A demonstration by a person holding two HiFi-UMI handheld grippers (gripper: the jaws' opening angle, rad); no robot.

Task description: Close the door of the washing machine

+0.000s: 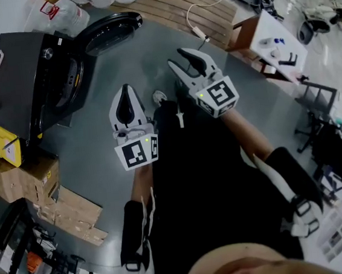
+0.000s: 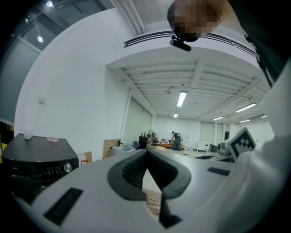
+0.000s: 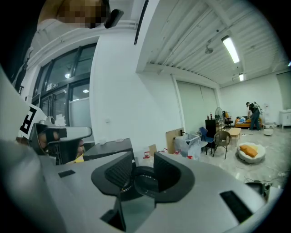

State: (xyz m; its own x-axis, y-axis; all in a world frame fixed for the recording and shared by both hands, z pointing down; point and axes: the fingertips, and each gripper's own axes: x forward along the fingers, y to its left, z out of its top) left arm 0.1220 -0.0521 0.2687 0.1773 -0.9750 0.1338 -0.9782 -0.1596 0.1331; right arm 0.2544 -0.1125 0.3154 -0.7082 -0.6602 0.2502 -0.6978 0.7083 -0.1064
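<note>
The black washer (image 1: 22,76) stands at the left, its round door (image 1: 111,33) swung open beside it. Over the grey floor (image 1: 101,171), the left tongs (image 1: 126,90) are closed to a point and the right tongs (image 1: 182,59) are spread, both well apart from the door. Boxes (image 1: 26,179) sit below the washer.

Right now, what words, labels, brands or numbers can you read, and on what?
Nothing is legible.
Washing machine panel: markings too small to read.
White bag: red print, blurred.
Left tool and right tool: square markers only, no words.
</note>
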